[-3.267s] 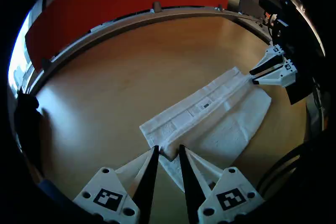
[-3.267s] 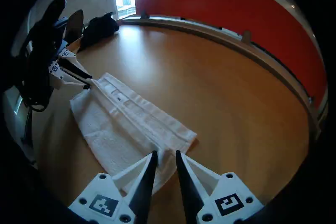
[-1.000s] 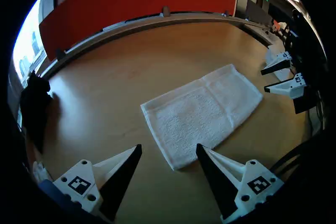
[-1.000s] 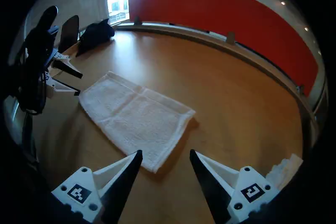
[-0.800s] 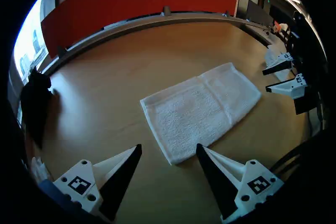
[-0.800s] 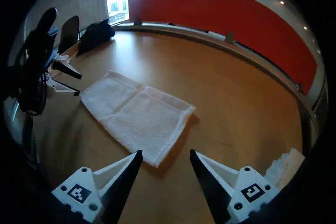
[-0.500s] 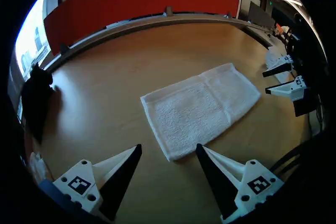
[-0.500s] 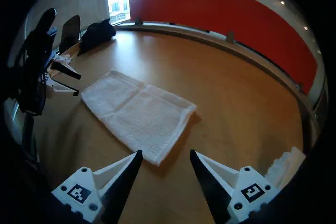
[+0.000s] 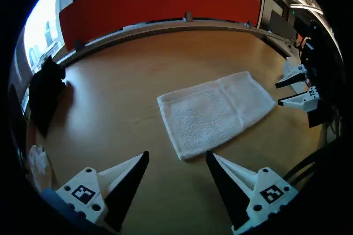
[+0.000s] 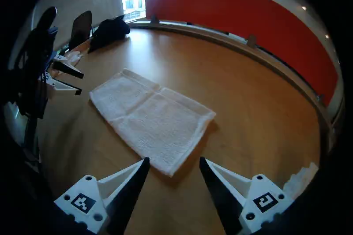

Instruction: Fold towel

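My left gripper (image 9: 176, 152) is spread wide and holds nothing, its fingertips just short of the near short edge of the white towel (image 9: 216, 113). The towel lies flat as a folded rectangle in the middle of the wooden table (image 9: 114, 94), with bare table on all four sides. My right gripper (image 10: 174, 159) is also spread and empty, just off the towel's opposite short end. The table's far rim runs along a red partition (image 9: 154, 1). A dark bundle (image 9: 44, 89) sits by the left rim, well apart from the towel. About three seconds ago both grippers were pinched on towel corners and a labelled band faced up. Now plain terry shows, and both have let go and drawn back.
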Motion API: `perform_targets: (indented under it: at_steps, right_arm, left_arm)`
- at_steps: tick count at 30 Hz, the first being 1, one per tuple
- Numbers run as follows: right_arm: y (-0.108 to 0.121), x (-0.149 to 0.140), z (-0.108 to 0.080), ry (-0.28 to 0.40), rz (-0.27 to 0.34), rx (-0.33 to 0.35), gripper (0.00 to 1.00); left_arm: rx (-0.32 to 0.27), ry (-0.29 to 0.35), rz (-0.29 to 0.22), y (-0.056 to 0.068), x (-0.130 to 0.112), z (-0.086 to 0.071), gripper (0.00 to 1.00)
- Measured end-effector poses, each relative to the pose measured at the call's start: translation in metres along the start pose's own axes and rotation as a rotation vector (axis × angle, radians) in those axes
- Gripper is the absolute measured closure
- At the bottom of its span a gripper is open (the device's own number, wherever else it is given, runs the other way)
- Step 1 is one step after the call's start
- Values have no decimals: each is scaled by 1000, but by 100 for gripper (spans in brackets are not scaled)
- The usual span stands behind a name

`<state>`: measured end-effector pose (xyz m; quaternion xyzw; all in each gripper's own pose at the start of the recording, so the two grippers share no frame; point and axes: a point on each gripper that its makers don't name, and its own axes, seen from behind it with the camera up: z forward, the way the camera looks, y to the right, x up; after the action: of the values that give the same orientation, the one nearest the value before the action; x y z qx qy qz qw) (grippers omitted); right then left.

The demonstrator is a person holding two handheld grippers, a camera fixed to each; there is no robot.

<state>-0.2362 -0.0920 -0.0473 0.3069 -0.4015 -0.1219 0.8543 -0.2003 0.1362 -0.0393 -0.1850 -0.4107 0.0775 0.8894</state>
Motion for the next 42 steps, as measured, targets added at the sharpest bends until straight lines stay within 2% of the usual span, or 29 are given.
perform_targets:
  at_steps: [20, 28, 34, 42]
  right_arm:
    - [-4, -11, 12, -43, -91, 56, 14]
    - [-4, -16, 14, -65, -116, 69, 15]
    - [-4, -20, 17, -78, -134, 83, 23]
    - [-4, -23, 17, -86, -150, 104, 42]
  left_arm:
    - [84, 62, -96, -15, -23, -39, 4]
    - [109, 75, -117, -19, -34, -50, 4]
    - [122, 87, -127, -21, -39, -59, 4]
    - [140, 111, -115, -24, -42, -73, 4]
